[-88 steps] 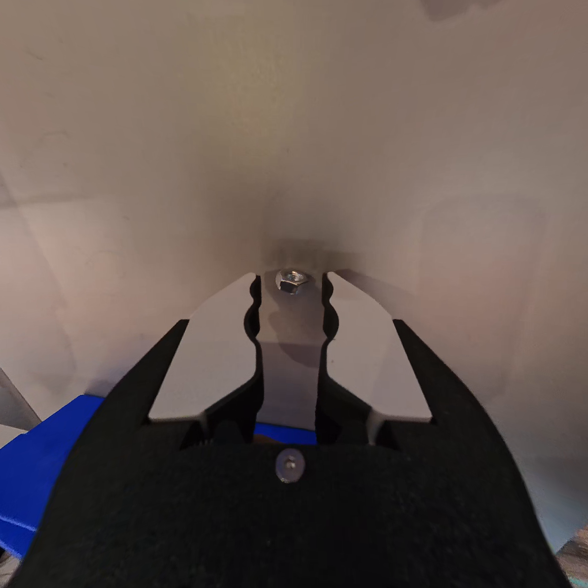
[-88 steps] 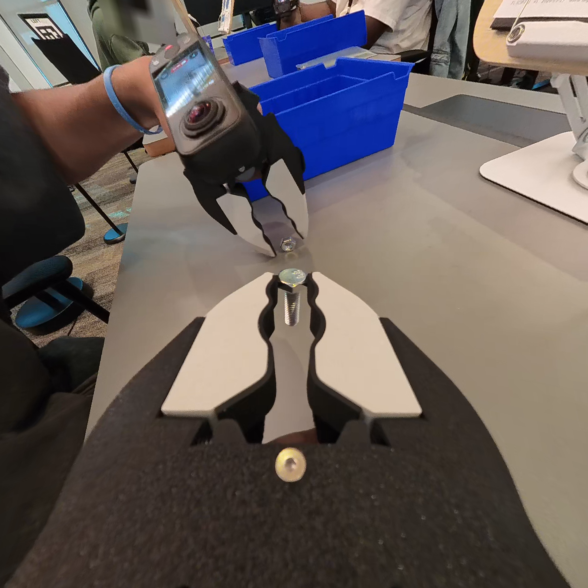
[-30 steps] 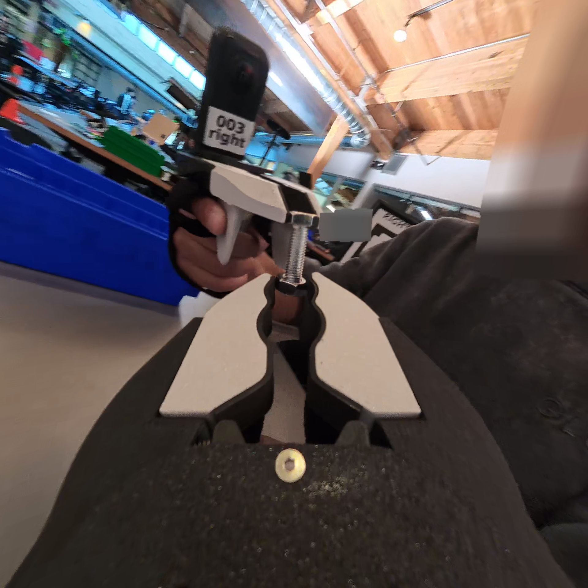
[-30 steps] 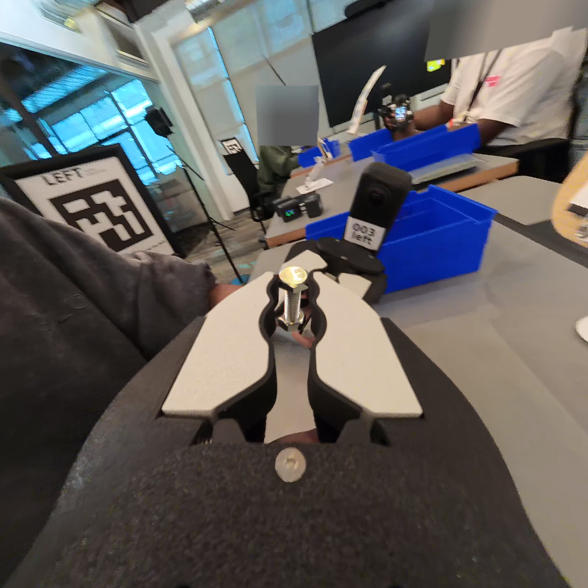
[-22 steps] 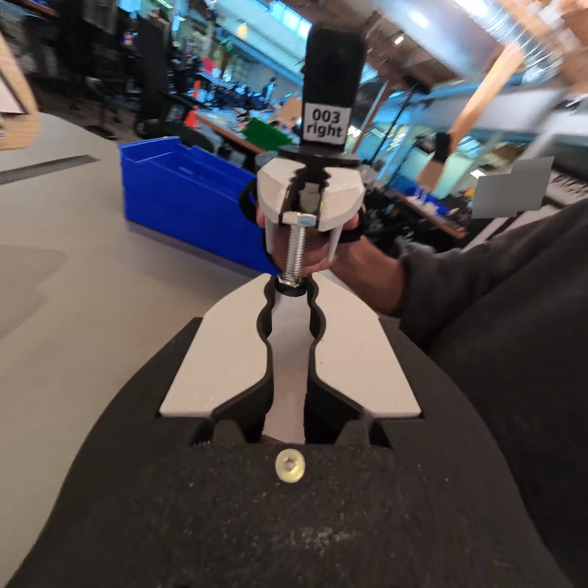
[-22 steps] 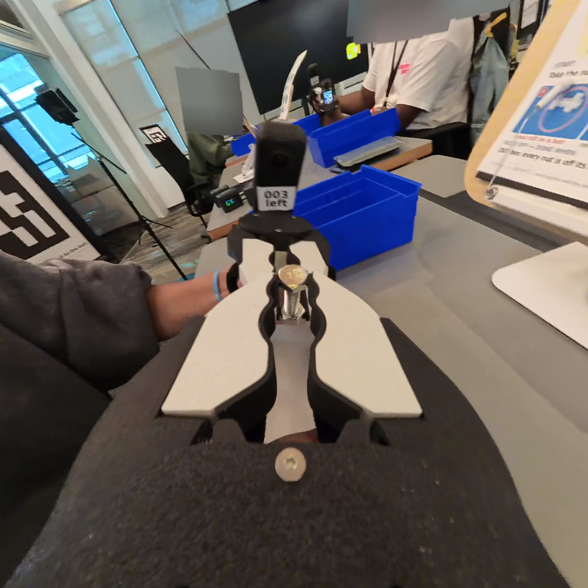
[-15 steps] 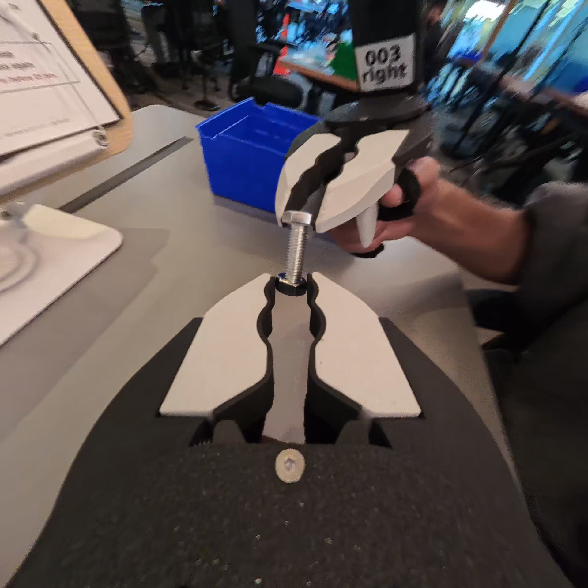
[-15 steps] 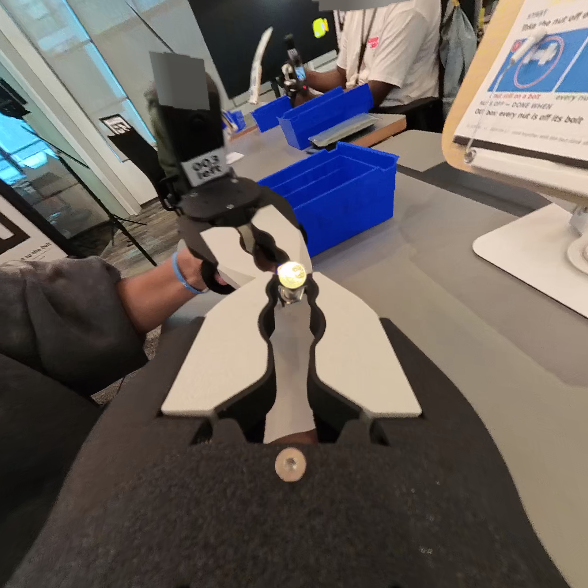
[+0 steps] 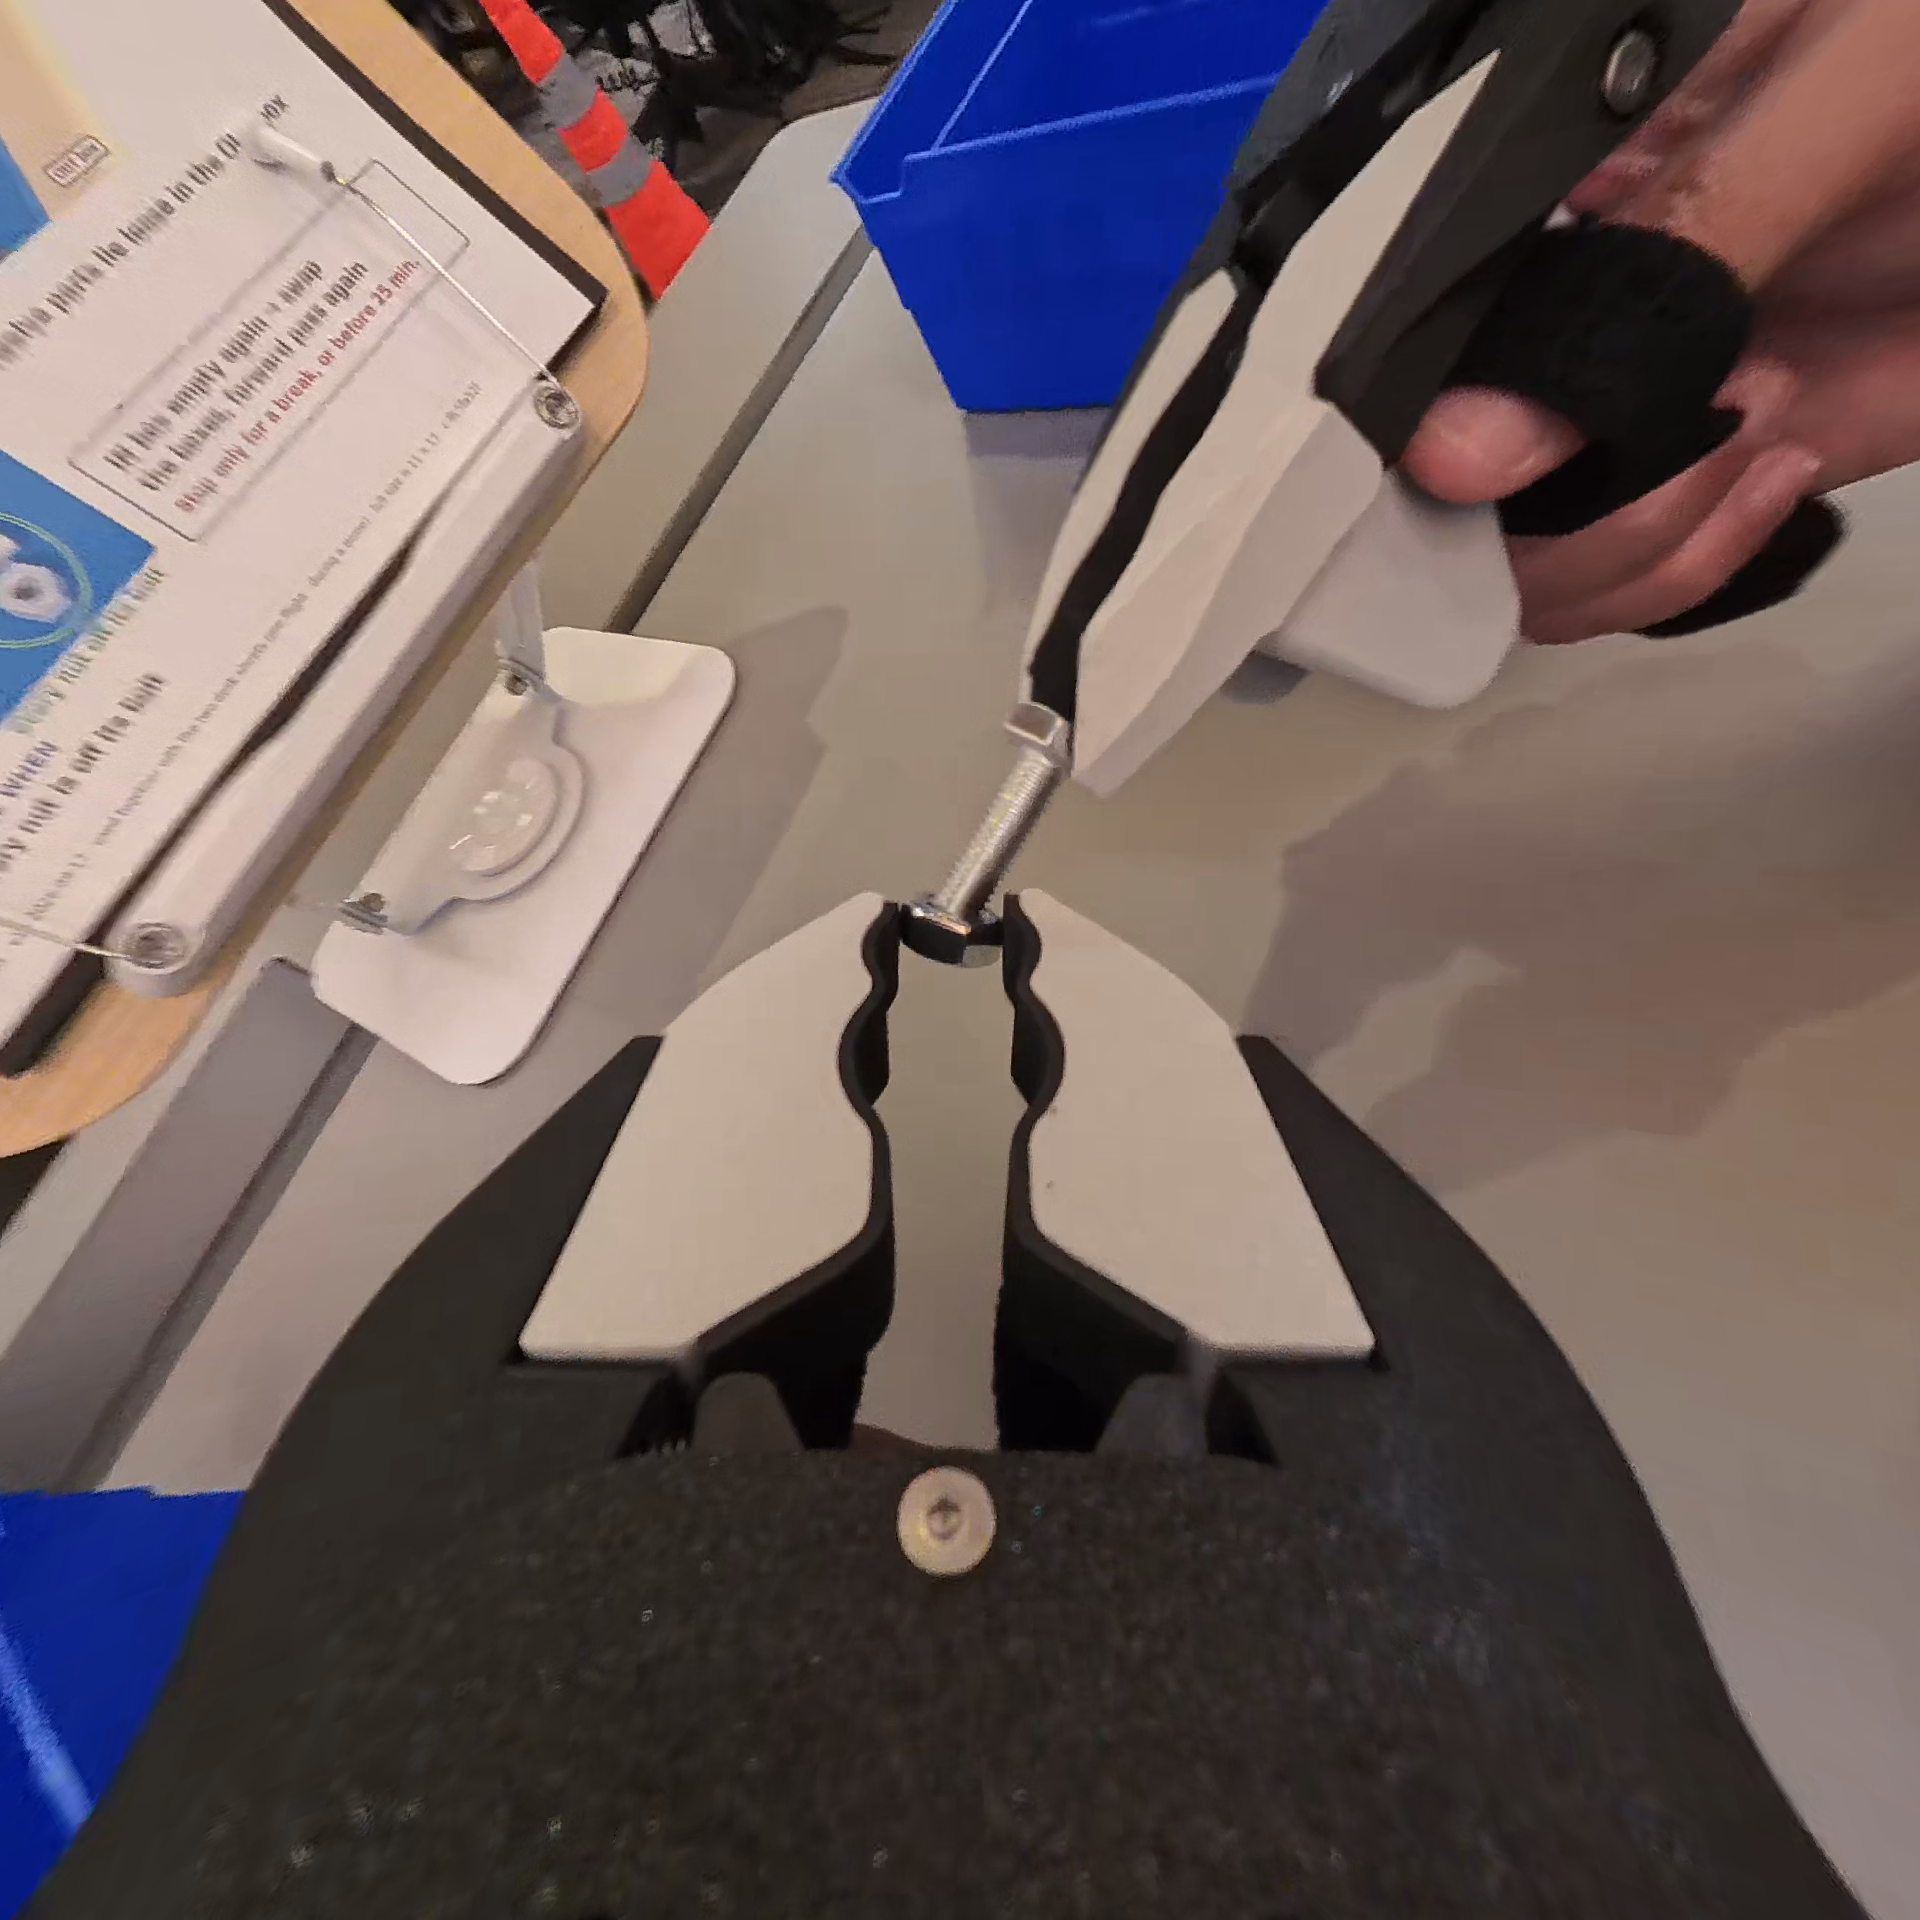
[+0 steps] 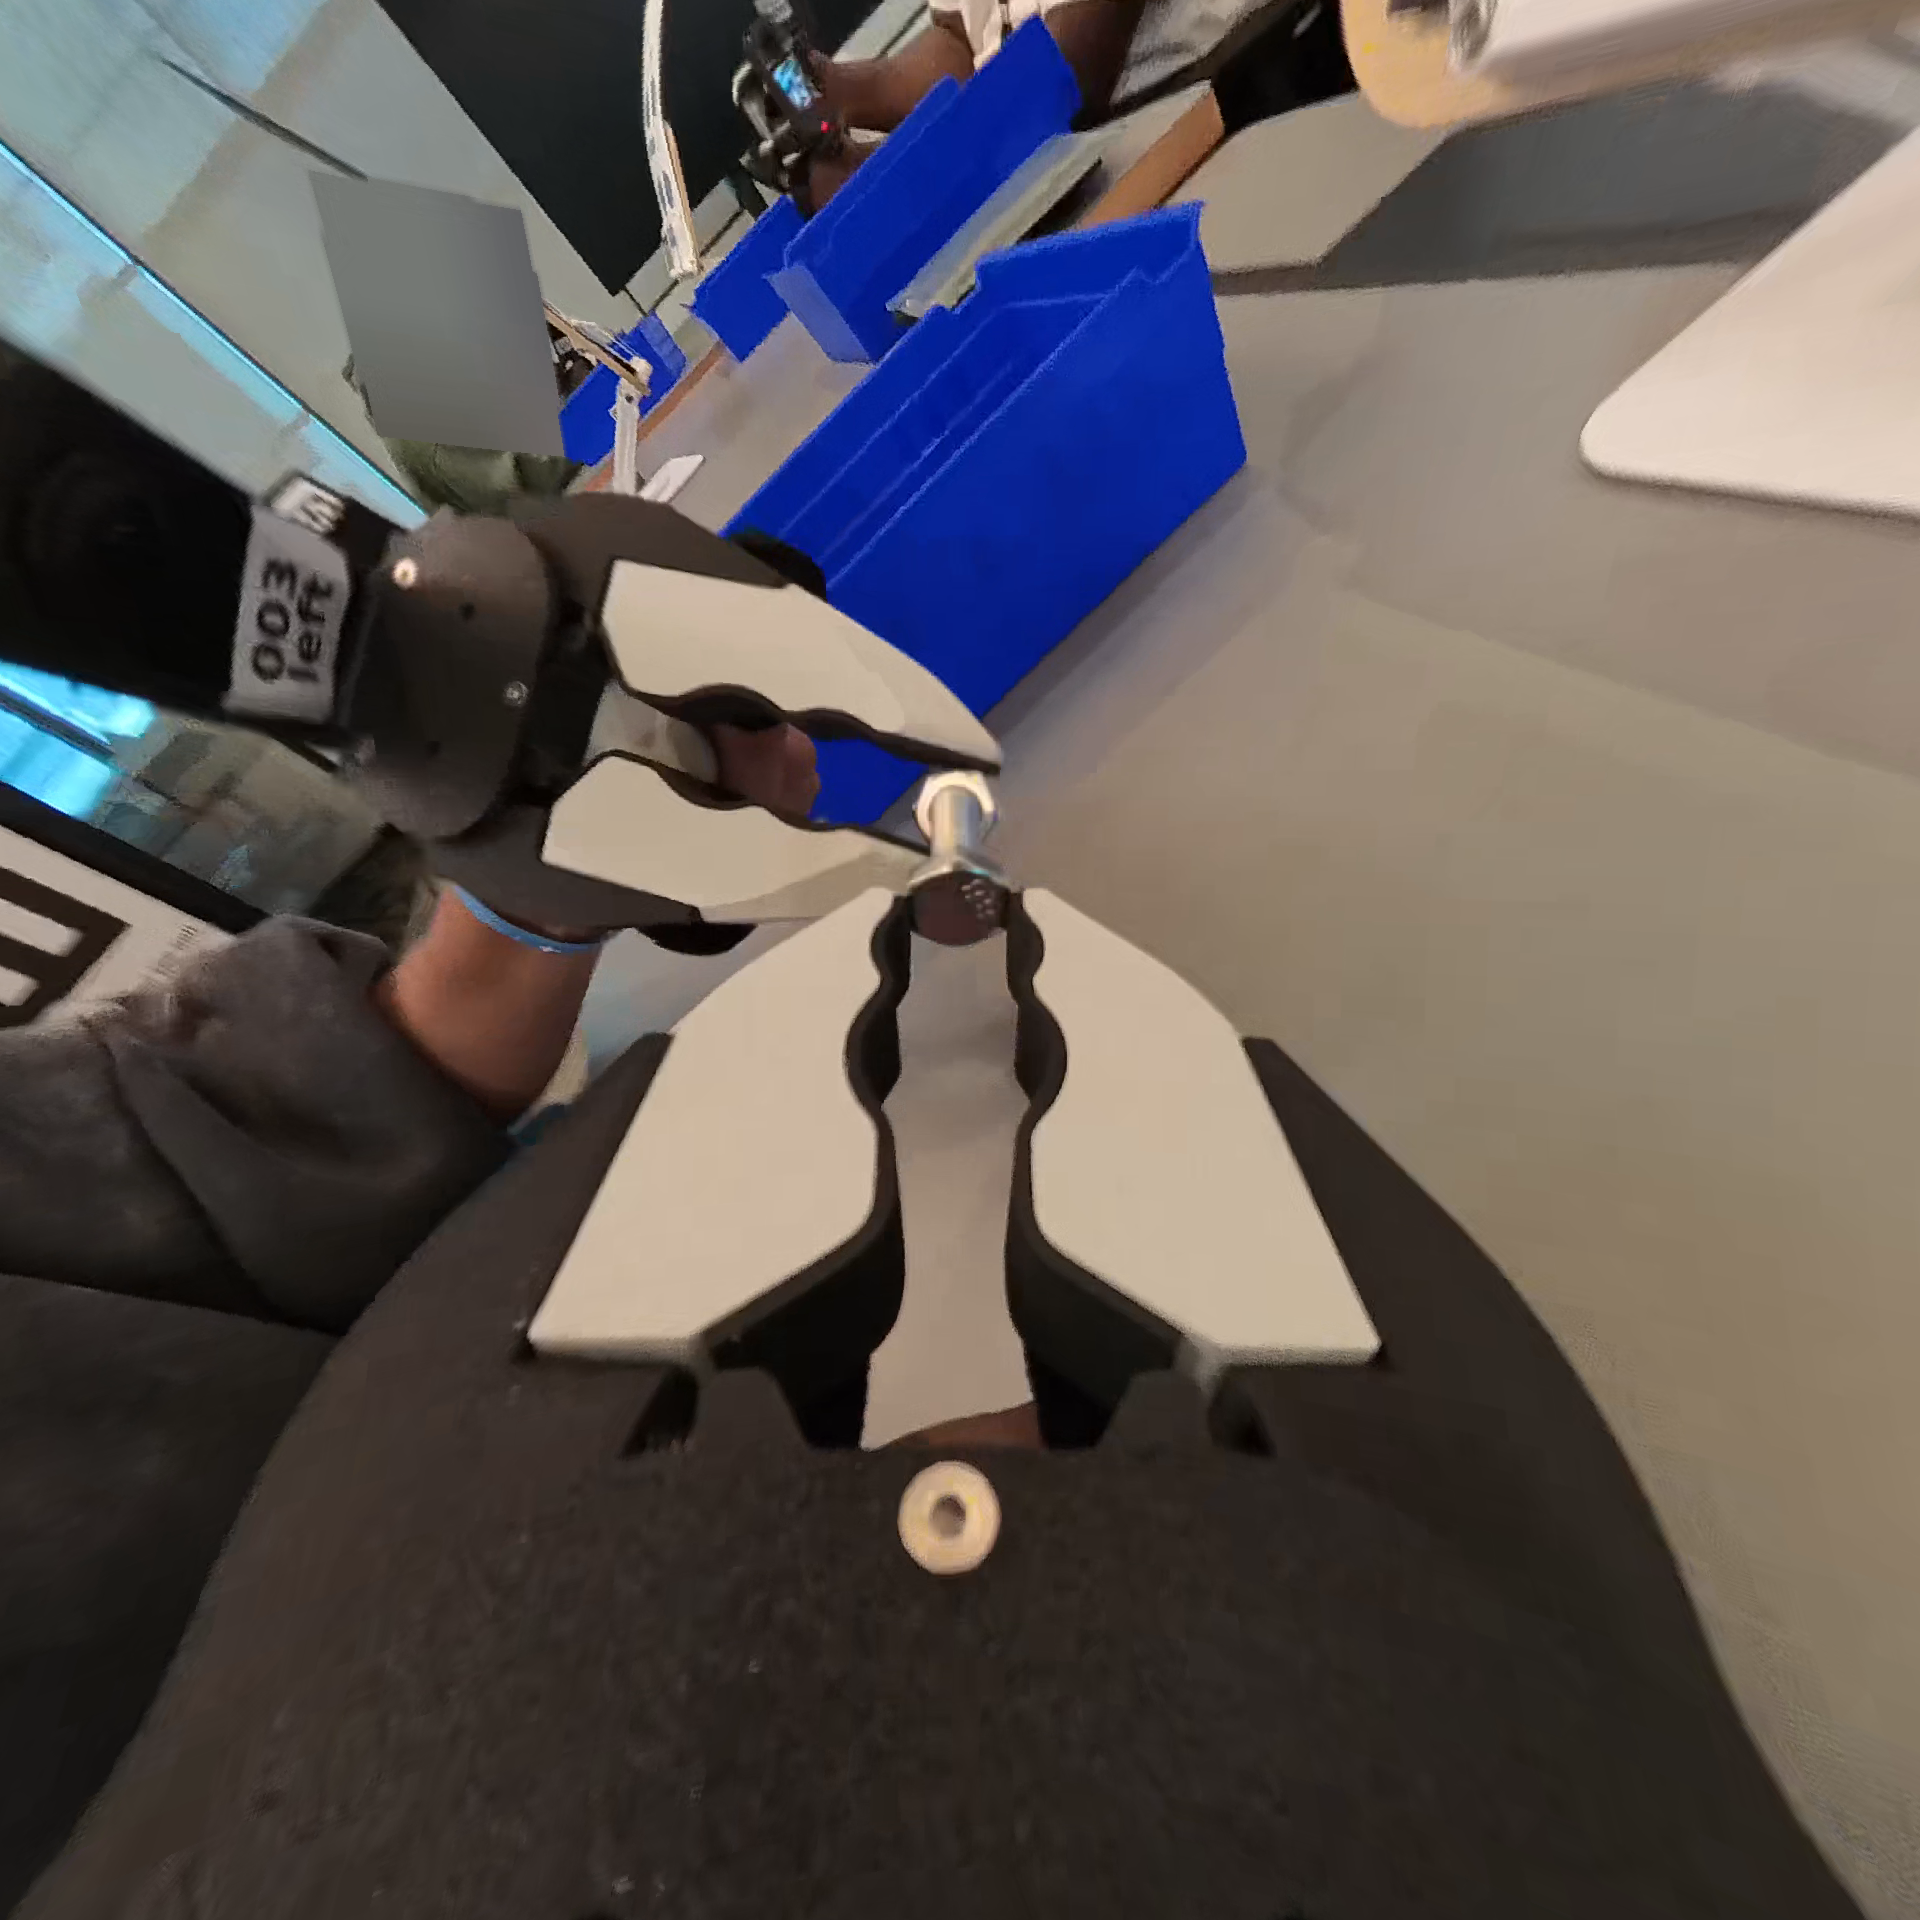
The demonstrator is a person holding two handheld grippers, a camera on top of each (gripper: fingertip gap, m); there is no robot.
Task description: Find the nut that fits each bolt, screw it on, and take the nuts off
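Left hand-held gripper is pinching the nut at its tips while the right hand-held gripper is clamping the bolt head, both above the bench. Threading is starting; next, counter-rotating with the axes aligned.

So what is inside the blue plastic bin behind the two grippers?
The blue plastic bin shows only bare blue inner walls in both views. Its floor is hidden by its own front wall and, in the left wrist view, by the right gripper, so contents cannot be told.
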